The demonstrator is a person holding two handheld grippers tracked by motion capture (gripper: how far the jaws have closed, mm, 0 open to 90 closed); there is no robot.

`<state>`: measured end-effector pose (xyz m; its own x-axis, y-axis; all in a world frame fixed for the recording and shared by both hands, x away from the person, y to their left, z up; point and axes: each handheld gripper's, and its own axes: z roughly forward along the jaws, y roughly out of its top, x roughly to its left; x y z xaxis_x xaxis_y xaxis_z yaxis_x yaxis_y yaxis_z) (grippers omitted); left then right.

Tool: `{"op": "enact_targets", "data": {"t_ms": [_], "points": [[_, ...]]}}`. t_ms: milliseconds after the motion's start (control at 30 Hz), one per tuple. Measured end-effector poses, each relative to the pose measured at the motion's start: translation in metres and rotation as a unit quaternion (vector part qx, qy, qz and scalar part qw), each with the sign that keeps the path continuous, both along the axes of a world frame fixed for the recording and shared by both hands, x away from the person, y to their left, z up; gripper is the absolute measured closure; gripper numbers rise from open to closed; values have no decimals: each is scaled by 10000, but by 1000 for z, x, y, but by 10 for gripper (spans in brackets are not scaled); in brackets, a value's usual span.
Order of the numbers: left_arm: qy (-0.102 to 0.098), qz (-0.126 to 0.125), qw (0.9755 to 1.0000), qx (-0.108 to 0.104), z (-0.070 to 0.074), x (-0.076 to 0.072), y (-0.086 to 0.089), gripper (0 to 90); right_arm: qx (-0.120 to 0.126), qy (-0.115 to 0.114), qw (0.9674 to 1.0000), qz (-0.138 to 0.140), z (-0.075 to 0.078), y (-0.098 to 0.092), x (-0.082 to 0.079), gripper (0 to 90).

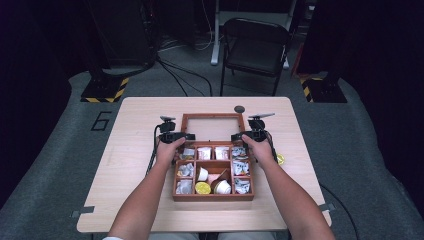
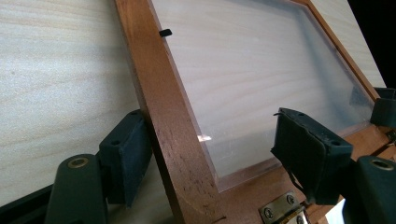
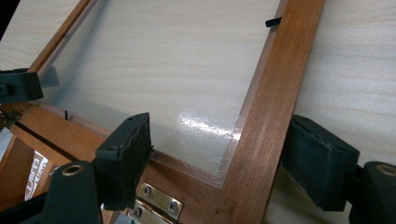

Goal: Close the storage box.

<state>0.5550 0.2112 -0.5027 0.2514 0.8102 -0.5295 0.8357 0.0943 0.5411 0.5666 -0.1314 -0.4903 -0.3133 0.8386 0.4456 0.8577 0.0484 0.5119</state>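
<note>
Both claws straddle the side rails of the lid [image 1: 212, 118], which lies swung back flat on the table [image 1: 135, 130] behind the wooden box [image 1: 213, 197] near the middle. The left gripper [image 2: 210, 158] touches the rail with one pad, the other standing off. The right gripper [image 3: 219, 161] is spread wide, neither pad pressing the frame. A dark chair [image 1: 256, 47] stands beyond the table's far edge on grey floor.

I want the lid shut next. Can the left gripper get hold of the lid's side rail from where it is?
Probably yes. The left gripper already straddles the lid's side rail, one jaw outside it, one over the clear pane, with a gap on the pane side. Nothing lies between; closing should grip it.
</note>
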Motion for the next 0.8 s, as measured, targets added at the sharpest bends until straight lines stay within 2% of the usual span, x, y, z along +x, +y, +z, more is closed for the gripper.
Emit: {"op": "enact_targets", "data": {"t_ms": [267, 500, 533, 600, 800], "points": [[15, 75, 9999, -79, 0, 0, 1, 304, 93, 8, 9999, -100, 0, 0, 0, 274], [-14, 73, 9999, -68, 1, 0, 2, 317, 137, -18, 9999, -98, 3, -3, 0, 286], [-48, 116, 9999, -101, 2, 0, 2, 318, 147, 39, 9998, -121, 4, -2, -1, 286], [-65, 117, 9998, -130, 3, 0, 2, 319, 99, -84, 9999, -70, 5, -3, -1, 287], [-210, 123, 9996, -160, 7, -1, 3, 326, 124, -247, 9996, -87, 8, -3, -2, 293]]}}
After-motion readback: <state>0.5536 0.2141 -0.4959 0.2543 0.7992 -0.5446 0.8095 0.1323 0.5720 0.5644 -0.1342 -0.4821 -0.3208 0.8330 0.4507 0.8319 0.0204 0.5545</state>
